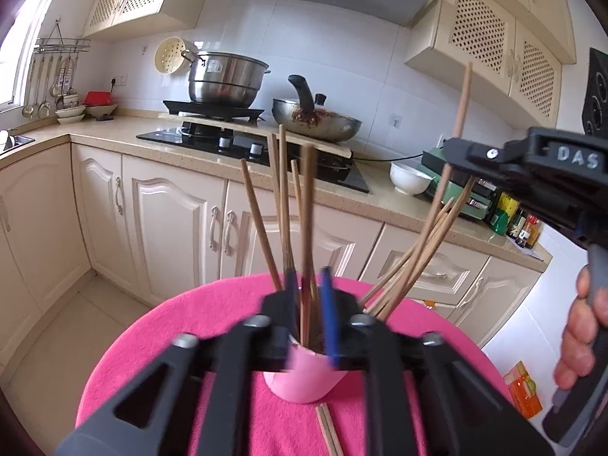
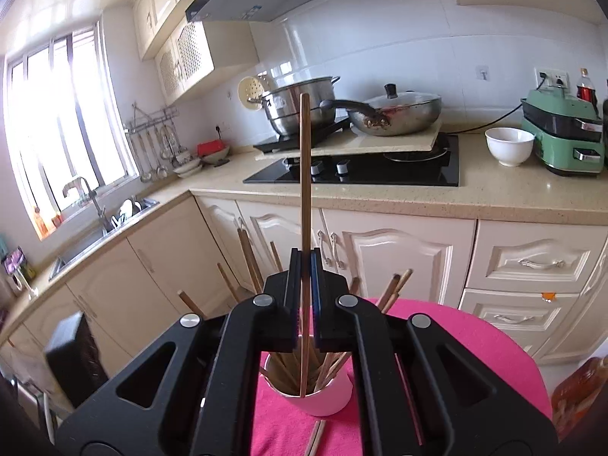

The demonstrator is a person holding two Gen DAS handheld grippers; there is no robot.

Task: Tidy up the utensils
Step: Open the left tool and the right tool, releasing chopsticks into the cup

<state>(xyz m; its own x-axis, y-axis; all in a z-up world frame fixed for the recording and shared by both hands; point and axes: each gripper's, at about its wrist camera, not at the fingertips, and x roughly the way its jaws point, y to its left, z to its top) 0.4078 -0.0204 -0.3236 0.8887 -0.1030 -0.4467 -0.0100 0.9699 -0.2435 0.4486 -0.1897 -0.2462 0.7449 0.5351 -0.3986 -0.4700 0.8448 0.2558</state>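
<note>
A pink cup [image 1: 304, 383] stands on a pink cloth [image 1: 197, 326] with several wooden chopsticks [image 1: 262, 224] fanned out of it. My left gripper [image 1: 309, 288] hovers just above the rim, open, its blurred fingers [image 1: 329, 304] either side of one upright chopstick [image 1: 307, 220] without pressing on it. My right gripper [image 2: 304, 262] is shut on a single chopstick [image 2: 304, 174], held upright with its lower end inside the cup [image 2: 326, 395]. In the left wrist view that right gripper [image 1: 454, 152] comes in from the right, held by a hand [image 1: 581, 334].
Two loose chopsticks [image 1: 328, 429] lie on the cloth in front of the cup. Behind are the counter [image 2: 380, 197], a hob [image 2: 361, 171] with a wok [image 2: 395, 114] and a steel pot [image 2: 296, 110], a white bowl [image 2: 509, 146] and a green appliance [image 2: 562, 136].
</note>
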